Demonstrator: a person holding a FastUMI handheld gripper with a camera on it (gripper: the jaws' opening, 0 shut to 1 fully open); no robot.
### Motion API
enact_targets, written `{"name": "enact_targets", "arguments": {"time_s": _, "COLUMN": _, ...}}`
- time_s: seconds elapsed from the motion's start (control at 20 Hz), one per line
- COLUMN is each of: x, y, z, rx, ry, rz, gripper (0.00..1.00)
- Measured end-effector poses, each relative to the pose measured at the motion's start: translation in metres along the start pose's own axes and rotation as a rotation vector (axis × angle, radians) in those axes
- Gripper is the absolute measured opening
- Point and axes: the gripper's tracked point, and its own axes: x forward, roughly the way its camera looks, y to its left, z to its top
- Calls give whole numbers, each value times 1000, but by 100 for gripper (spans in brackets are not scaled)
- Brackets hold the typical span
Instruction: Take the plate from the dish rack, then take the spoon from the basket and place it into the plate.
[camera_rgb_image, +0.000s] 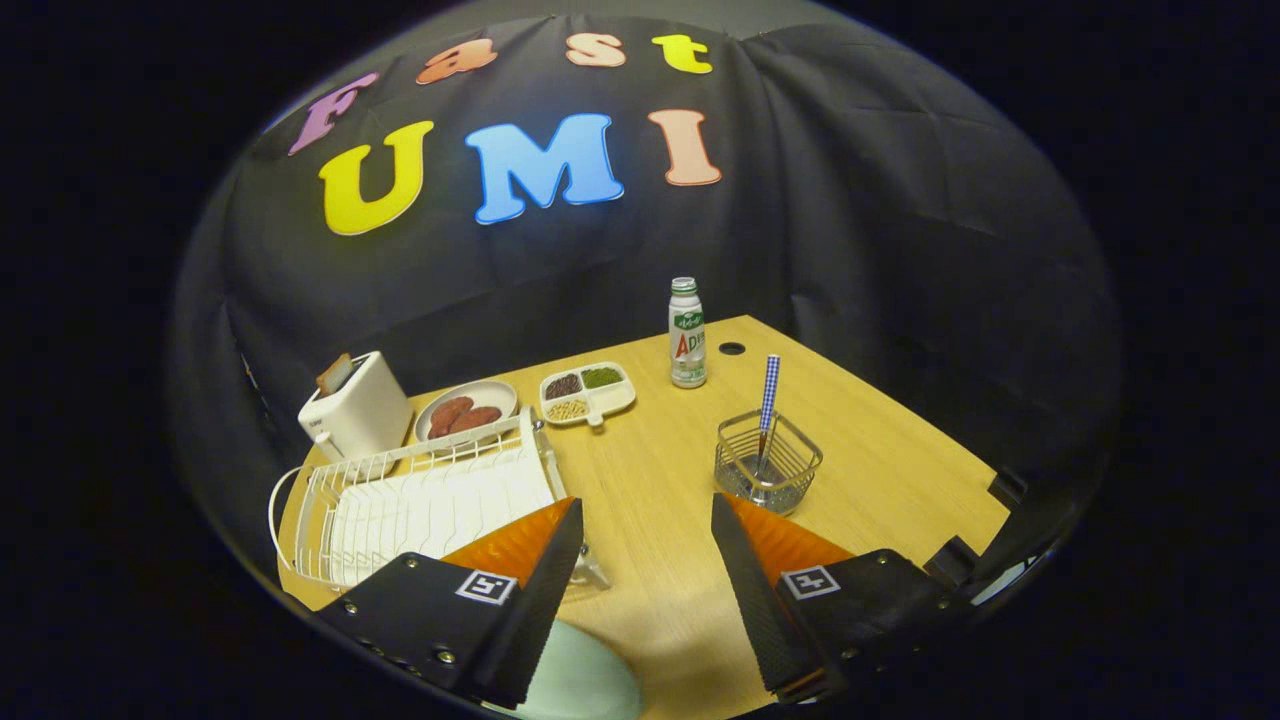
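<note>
My gripper (645, 525) is open above the wooden table, with bare tabletop between its fingers. A pale green plate (585, 680) lies flat on the table close under the left finger, partly hidden by it. The white wire dish rack (420, 500) stands to the left, beyond the left finger, and I see no dish in its slots. The small wire basket (767, 462) sits just ahead of the right finger. In it stands the spoon (768, 395), upright, its blue-and-white checked handle sticking out of the top.
Behind the rack stand a white toaster (355, 410) with bread in it, a plate of brown patties (465, 410) and a divided tray of grains (588, 392). A small drink bottle (687, 335) stands farther back near a cable hole (732, 348). The table's right edge runs close by the basket.
</note>
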Motion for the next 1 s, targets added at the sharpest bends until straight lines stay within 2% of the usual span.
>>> {"name": "enact_targets", "arguments": {"time_s": 0.2, "x": 42, "y": -32, "z": 35, "rx": 51, "ry": -32, "rz": -86, "gripper": 81}}
{"name": "enact_targets", "arguments": {"time_s": 0.5, "x": 105, "y": -81, "z": 50, "rx": 132, "ry": -4, "rz": -198, "gripper": 81}}
{"name": "enact_targets", "arguments": {"time_s": 0.8, "x": 151, "y": -108, "z": 53, "rx": 150, "ry": 30, "rz": -233, "gripper": 81}}
{"name": "enact_targets", "arguments": {"time_s": 1.0, "x": 174, "y": -115, "z": 46, "rx": 166, "ry": 60, "rz": -228, "gripper": 81}}
